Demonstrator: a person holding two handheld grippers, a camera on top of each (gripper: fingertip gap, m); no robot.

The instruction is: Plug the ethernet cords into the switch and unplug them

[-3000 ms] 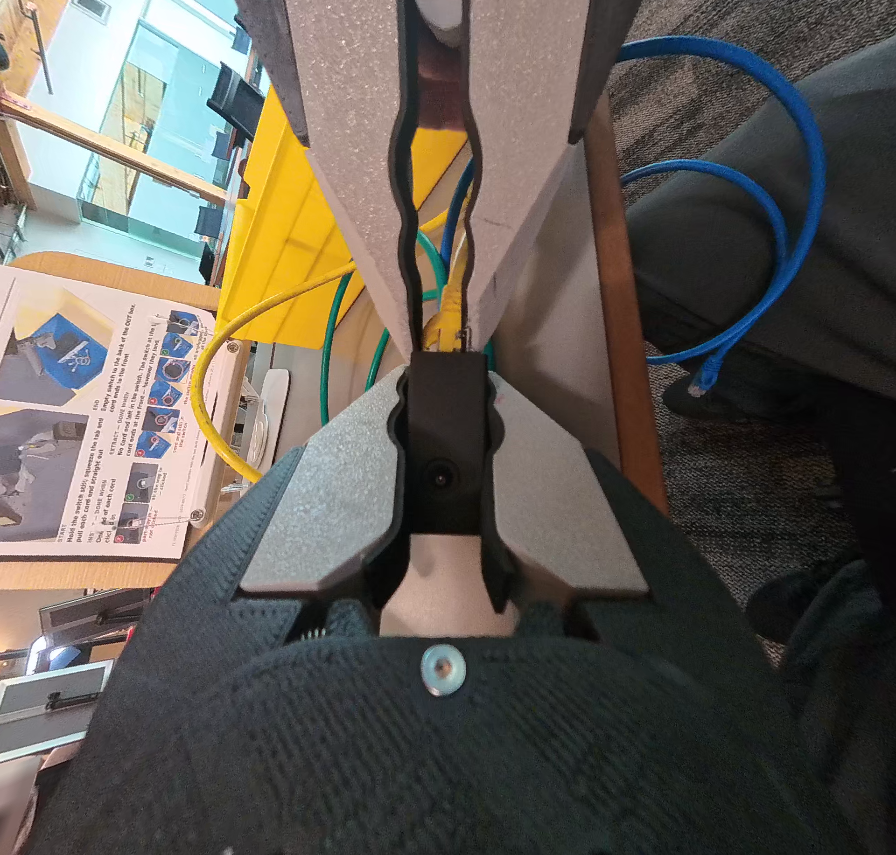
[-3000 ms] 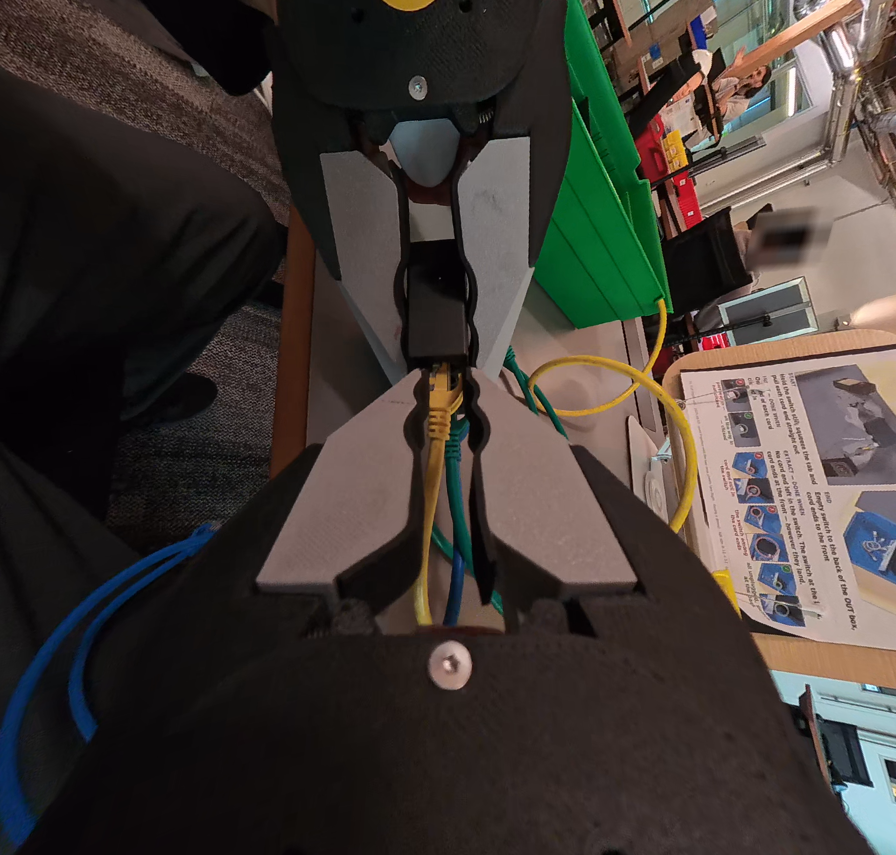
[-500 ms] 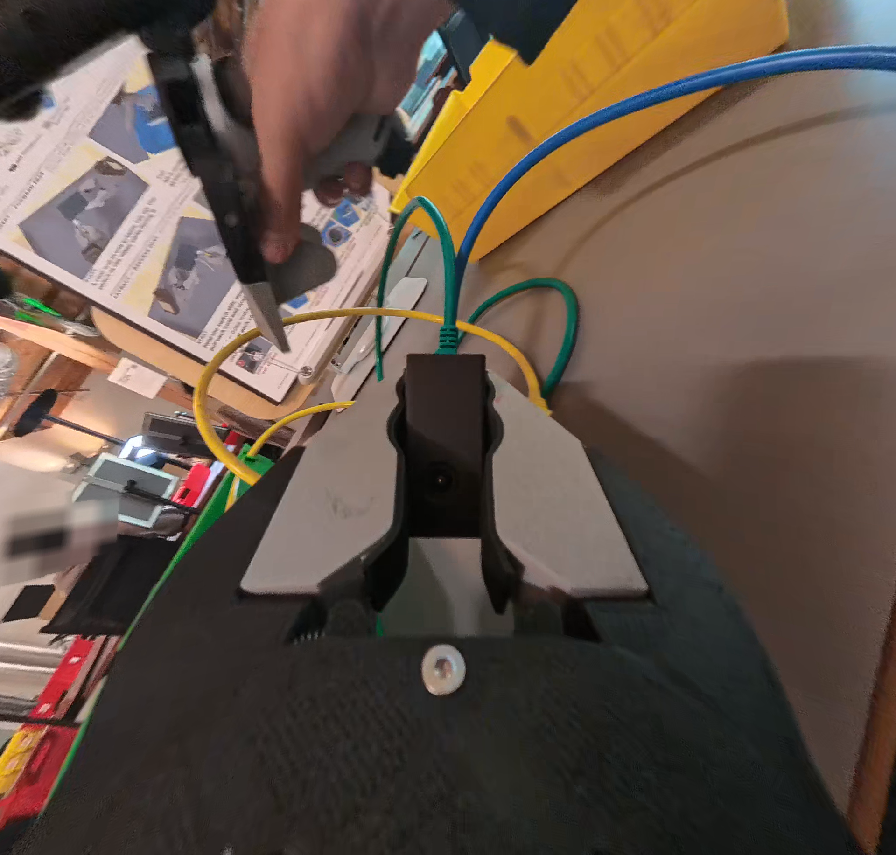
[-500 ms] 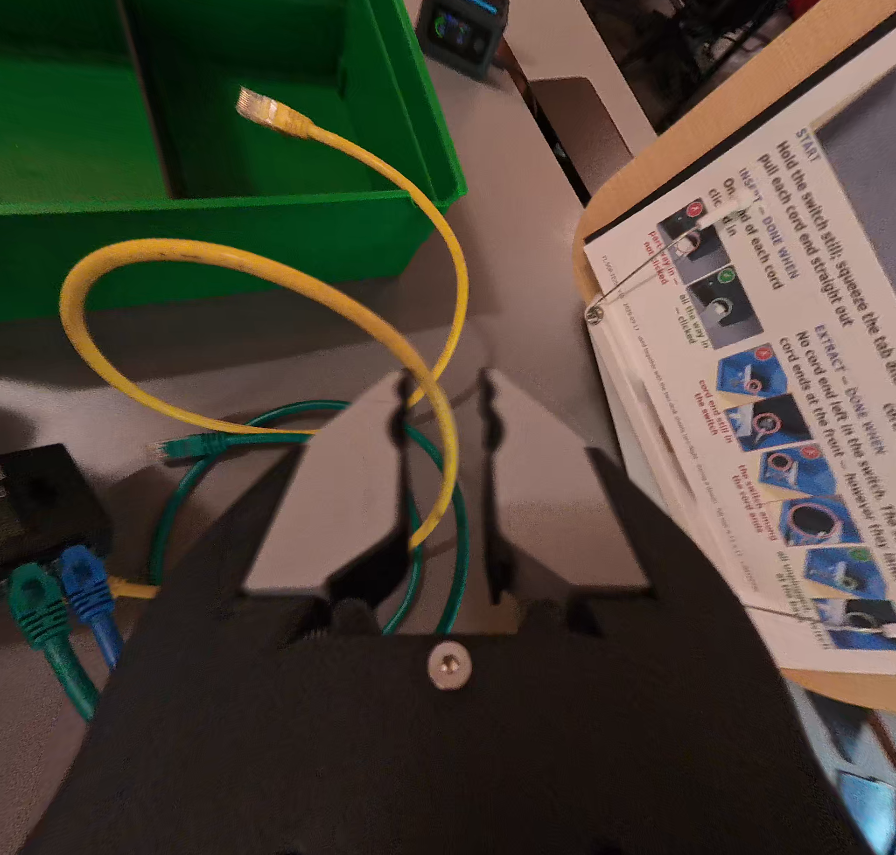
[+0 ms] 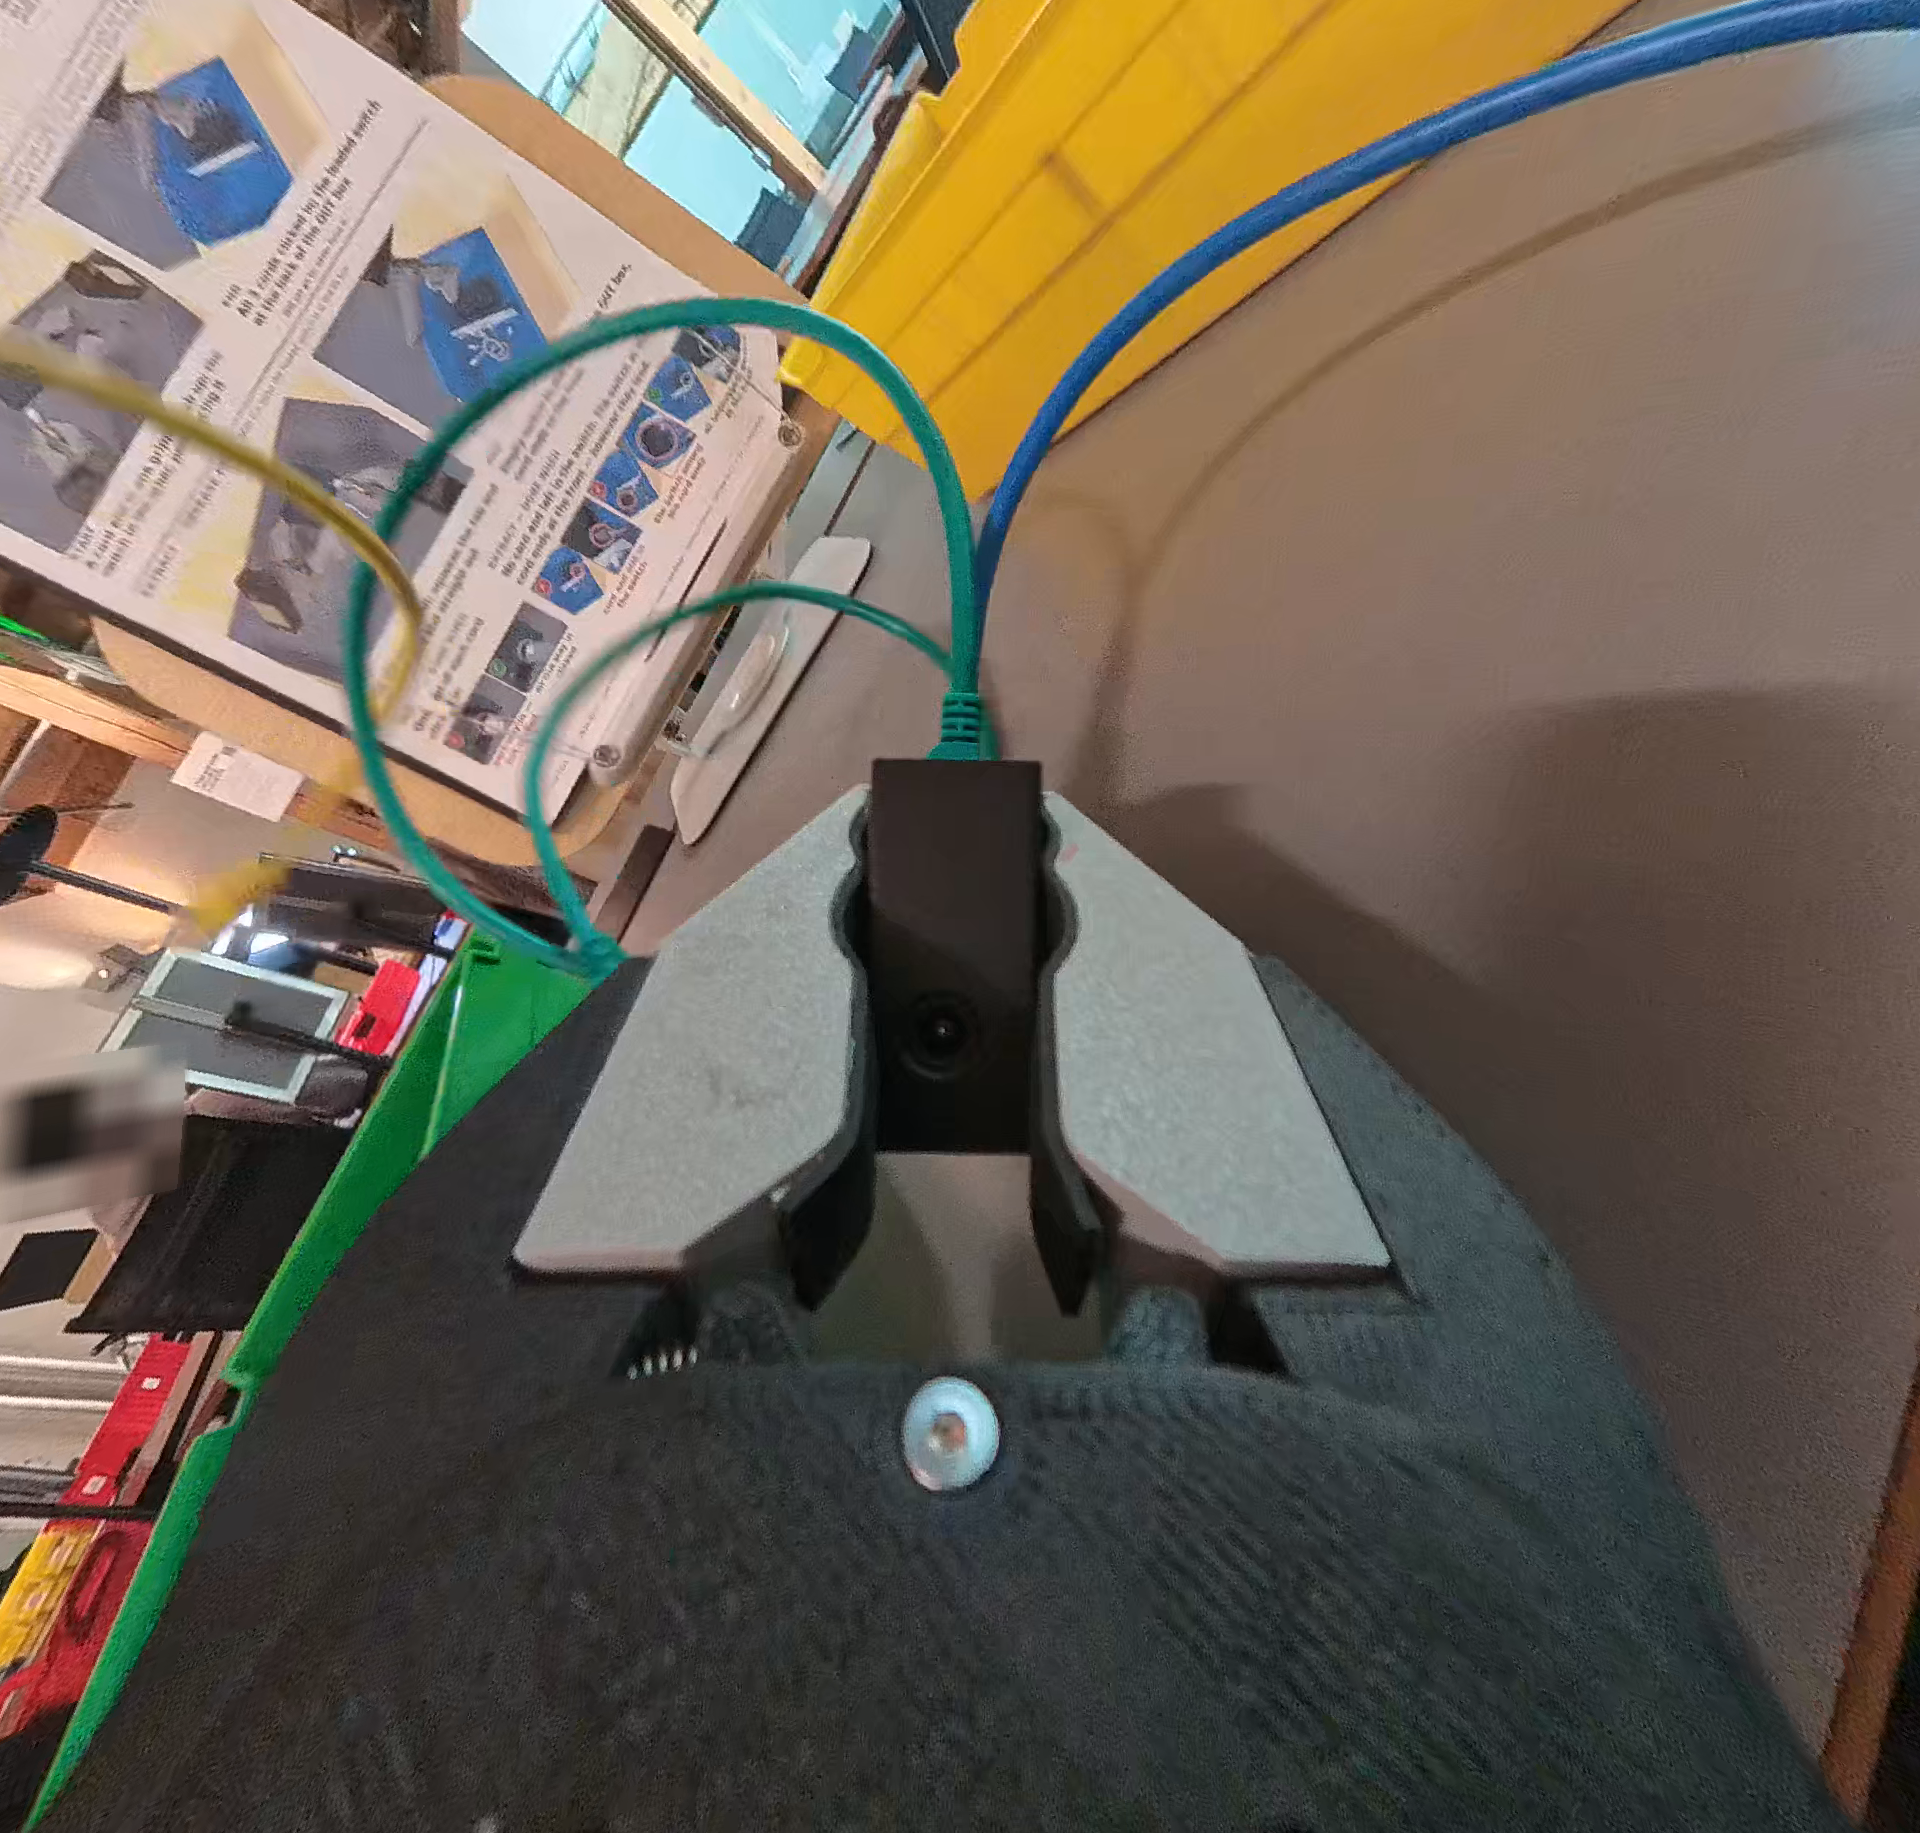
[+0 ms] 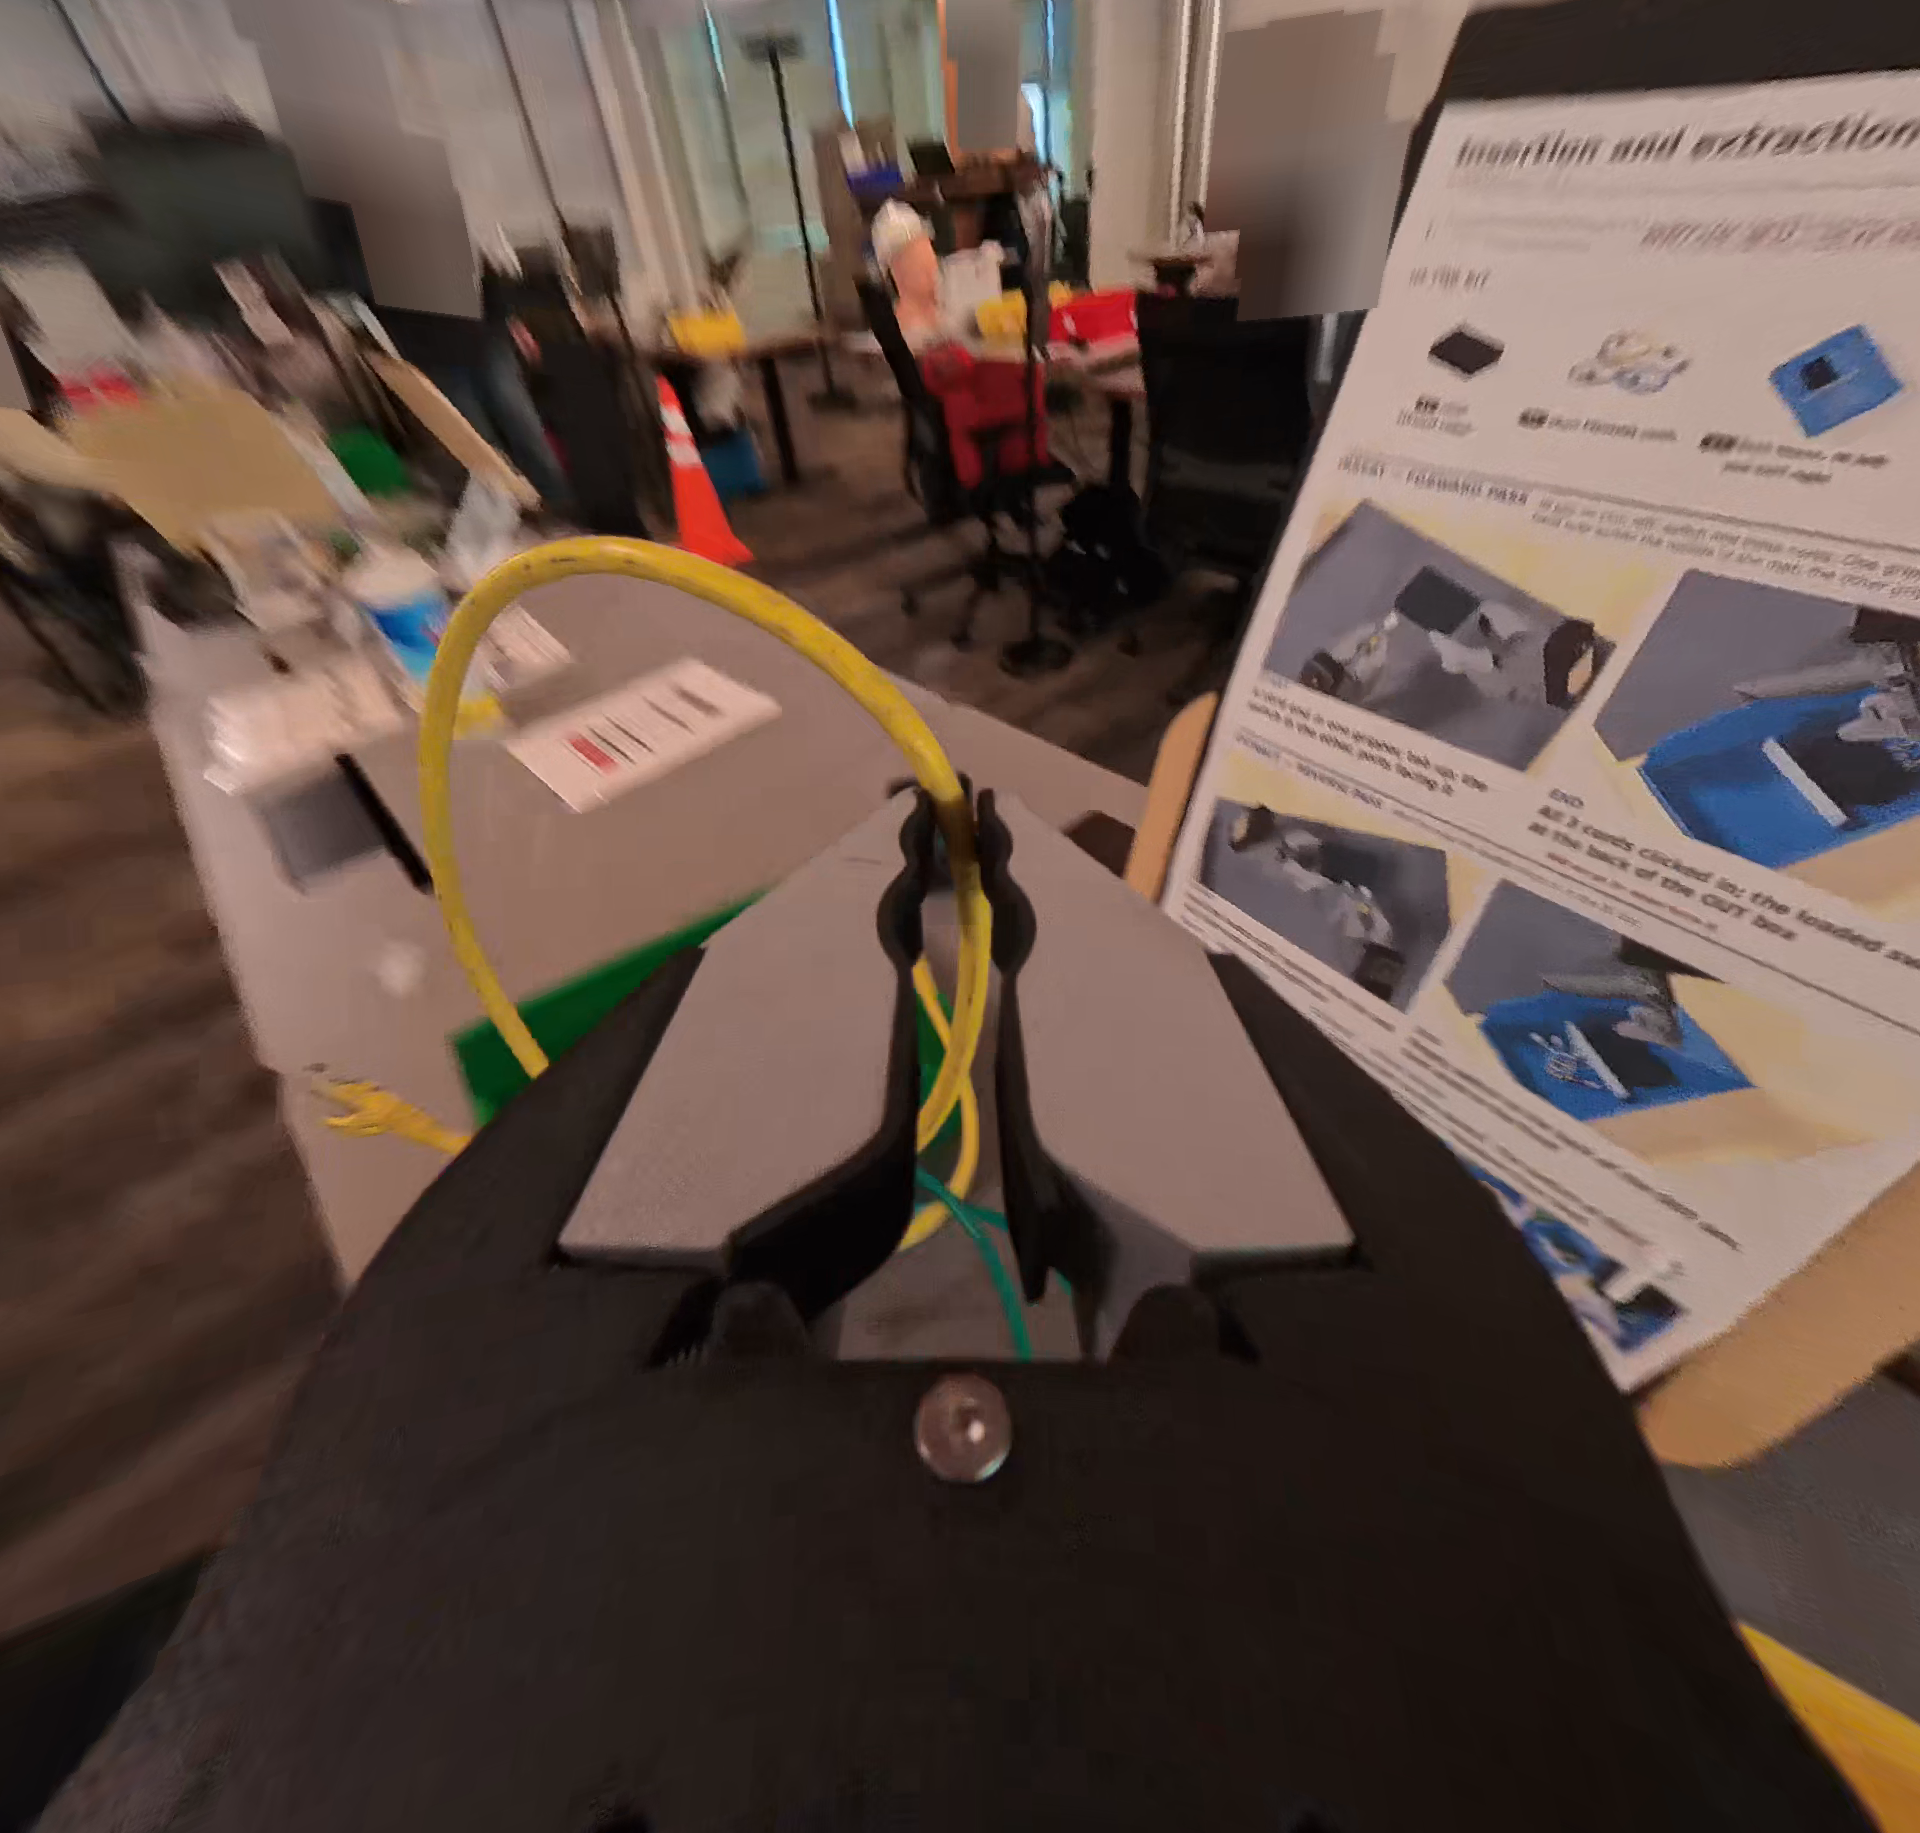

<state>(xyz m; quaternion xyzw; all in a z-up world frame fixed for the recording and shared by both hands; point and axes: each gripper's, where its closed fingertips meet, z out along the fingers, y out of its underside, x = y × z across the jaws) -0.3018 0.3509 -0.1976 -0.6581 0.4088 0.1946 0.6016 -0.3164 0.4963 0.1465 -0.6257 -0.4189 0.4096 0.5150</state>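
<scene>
Busy workshop behind, grey table (image 5: 1455, 640) up front. Left claw (image 5: 956, 827) is clamped on the switch (image 5: 954, 910), green cord (image 5: 961, 578) and blue cord (image 5: 1195, 256) running out its far end. Right claw (image 6: 948, 827) is pinched on the yellow cord (image 6: 665, 562) mid-loop, with its plug (image 6: 364, 1108) dangling down-left, so regripping nearer the plug looks like the next call.

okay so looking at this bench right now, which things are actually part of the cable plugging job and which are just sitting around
Part of the job:
- small black plastic switch, gripped in the left claw
- thin yellow ethernet cord, pinched in the right claw
- thin green ethernet cord
- thin blue ethernet cord

Lying about:
- yellow plastic bin
- green plastic bin
- printed instruction board
</scene>
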